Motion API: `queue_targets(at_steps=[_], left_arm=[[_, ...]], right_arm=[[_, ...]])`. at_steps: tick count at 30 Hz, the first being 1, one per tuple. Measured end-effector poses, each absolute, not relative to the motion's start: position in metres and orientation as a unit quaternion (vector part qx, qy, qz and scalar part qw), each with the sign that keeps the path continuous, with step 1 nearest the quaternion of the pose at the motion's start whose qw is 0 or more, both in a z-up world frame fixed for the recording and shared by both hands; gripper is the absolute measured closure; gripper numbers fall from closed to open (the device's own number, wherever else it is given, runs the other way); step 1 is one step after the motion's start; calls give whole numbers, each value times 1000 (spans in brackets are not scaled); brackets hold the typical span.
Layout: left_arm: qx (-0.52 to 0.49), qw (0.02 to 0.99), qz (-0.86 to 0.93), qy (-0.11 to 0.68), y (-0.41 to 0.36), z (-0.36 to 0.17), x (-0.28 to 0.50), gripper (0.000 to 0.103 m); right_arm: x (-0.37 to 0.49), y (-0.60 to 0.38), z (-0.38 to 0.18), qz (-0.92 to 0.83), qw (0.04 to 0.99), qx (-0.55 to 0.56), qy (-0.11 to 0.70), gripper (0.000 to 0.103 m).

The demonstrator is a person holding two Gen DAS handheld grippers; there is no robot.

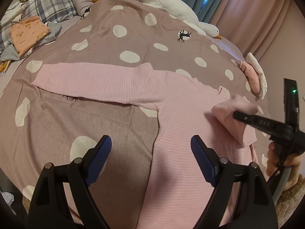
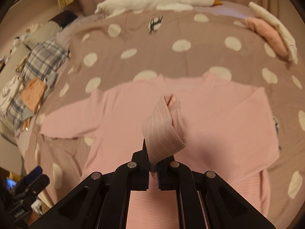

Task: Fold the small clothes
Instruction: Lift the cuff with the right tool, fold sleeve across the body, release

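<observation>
**Pink top on the bed, right sleeve lifted**

The pink ribbed top lies flat on the dotted brown blanket of the bed, with one sleeve stretched out to the side. Your right gripper is closed on the cuff of the other sleeve and holds it above the body of the top. Your left gripper is wide open over the side edge of the top and holds nothing. A white plush goose lies at the far edge of the bed, and folded clothes are near the plaid pillow.
</observation>
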State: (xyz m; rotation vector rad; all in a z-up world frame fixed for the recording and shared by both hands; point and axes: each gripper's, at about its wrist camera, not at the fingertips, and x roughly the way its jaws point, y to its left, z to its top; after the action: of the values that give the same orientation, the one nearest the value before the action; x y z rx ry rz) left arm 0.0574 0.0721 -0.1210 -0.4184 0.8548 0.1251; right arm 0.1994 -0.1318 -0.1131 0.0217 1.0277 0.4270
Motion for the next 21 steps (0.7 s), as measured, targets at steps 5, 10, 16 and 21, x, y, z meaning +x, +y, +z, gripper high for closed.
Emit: queue_targets(at_steps=[5,10,16,21], left_arm=[[-200,884,57,418,70,-125,57,18],[-202,882,55,423,69,-128,57,18],[-201,883,50,421,68,-125,57,18],[-201,884,39,420,65,-121,61,17]], right_arm=[[199,-121,-132,219,832,7,510,96],[198,-114,-146,226,822,5,523,96],[189,-114,-135,250,821,1,513,60],[176,-128,-110,243,846,-3,475,53]])
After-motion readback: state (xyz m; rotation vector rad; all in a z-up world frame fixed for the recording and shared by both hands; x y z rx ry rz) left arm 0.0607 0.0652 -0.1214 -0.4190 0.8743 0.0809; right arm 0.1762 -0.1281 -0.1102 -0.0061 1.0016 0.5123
